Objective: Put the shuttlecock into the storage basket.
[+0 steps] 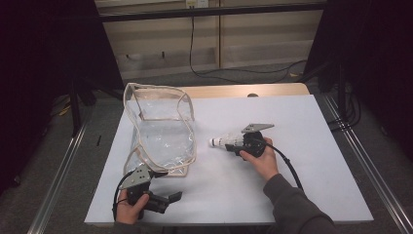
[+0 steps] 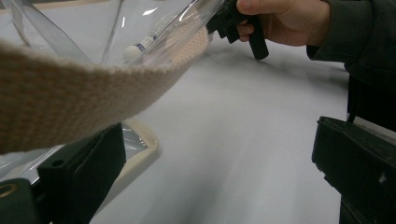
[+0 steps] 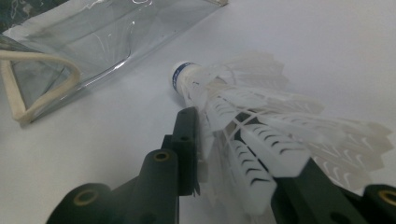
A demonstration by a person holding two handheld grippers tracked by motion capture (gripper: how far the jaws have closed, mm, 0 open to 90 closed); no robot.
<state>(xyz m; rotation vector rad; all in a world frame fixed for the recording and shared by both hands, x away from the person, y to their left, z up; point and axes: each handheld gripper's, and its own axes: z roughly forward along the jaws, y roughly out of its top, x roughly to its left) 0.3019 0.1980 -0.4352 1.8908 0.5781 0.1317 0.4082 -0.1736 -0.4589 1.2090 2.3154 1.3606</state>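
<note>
Nearest the person, at about 7 o'clock on the white table (image 1: 302,195), the left hand (image 1: 127,205) holds the left gripper (image 1: 165,201) low over the near edge; in the left gripper view its two black jaws stand spread well apart with bare table between them, and a cream woven strap (image 2: 70,93) of the bag crosses above the left jaw without being pinched; that strap belongs to the clear plastic bag (image 1: 163,134), whose near corner lies just beyond the gripper at roughly 8 o'clock; further in, at about 3 o'clock from the bag, the right hand (image 1: 263,161) holds the right gripper (image 1: 237,144), pointed toward 9 o'clock; in the right gripper view its jaws are pinching the feathered skirt of a white shuttlecock (image 3: 261,121), one jaw on each side and the feathers pressed between them; the shuttlecock's cork tip (image 3: 181,74), ringed with a blue band, points toward the bag, near it but apart; the shuttlecock (image 1: 224,142) lies level, just above or on the table, which of the two cannot be told; the bag stands open and upright at 10 o'clock, cream-edged, its far wall near the table's wooden back edge (image 1: 243,90); beyond, at 12 o'clock, a black cable (image 1: 204,73) trails across the floor
</note>
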